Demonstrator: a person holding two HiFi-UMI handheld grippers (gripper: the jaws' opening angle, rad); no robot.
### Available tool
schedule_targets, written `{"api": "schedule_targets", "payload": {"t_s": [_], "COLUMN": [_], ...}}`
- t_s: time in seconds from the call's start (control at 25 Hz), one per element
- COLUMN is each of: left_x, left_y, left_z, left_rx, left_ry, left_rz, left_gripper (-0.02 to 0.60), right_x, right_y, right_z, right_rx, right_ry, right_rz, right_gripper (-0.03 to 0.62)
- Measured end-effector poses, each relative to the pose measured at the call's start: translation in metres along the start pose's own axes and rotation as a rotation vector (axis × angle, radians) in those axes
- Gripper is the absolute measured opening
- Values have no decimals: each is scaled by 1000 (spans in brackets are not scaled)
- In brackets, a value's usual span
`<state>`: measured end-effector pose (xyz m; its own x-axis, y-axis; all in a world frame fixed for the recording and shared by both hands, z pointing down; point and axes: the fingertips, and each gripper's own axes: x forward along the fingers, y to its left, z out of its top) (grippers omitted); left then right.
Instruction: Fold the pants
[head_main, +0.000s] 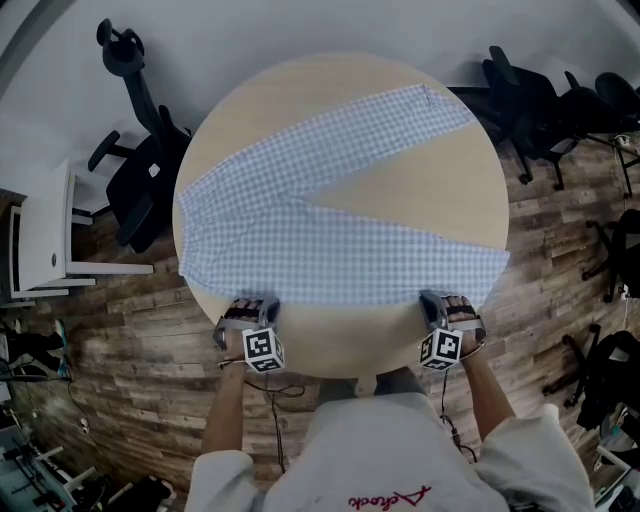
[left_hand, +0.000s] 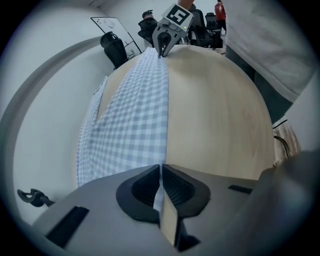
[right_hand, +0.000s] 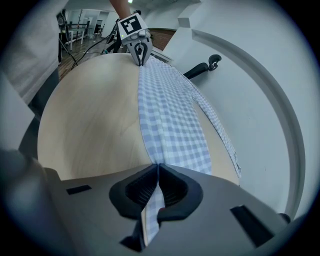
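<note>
Left gripper and right gripper are each clamped shut on a thin pinch of the pants' near edge. The pants lie spread in a V across the round table. With such shallow bites, fabric could slip free on lifting, and unequal pulls from the 2 grippers would skew the fold.

left end of pants over table rim, partly out of sight; person's torso cropped below
</note>
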<state>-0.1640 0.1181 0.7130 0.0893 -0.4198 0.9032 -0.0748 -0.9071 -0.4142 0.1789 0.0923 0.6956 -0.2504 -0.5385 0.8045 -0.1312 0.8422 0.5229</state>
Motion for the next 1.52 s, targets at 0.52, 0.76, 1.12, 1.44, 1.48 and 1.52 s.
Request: {"api": "schedule_targets", "payload": {"t_s": [0.52, 0.76, 1.12, 1.44, 1.48, 1.52], "left_x": [-6, -19, -36, -25, -23, -22], "left_y": [33, 51, 89, 148, 158, 168], "left_z": [-3, -3, 1, -12, -13, -15], "left_rx": [-99, -141, -215, -228, -229, -229], "left_ry": [32, 57, 95, 35, 22, 7], "left_rz": [65, 105, 179, 225, 232, 238], "left_gripper": [32, 32, 32, 32, 32, 32], "right_x": [-8, -16, -18, -2, 1, 5], "right_y": [-30, -59, -109, -167, -176, -184], "right_z": [1, 1, 4, 25, 27, 29], "right_rx": [10, 10, -41, -85, -93, -101], "right_ry": [-21, -50, -105, -69, -59, -49], "right_rz": [-57, -111, -176, -227, -232, -237], "right_gripper": [34, 34, 34, 34, 34, 34]}}
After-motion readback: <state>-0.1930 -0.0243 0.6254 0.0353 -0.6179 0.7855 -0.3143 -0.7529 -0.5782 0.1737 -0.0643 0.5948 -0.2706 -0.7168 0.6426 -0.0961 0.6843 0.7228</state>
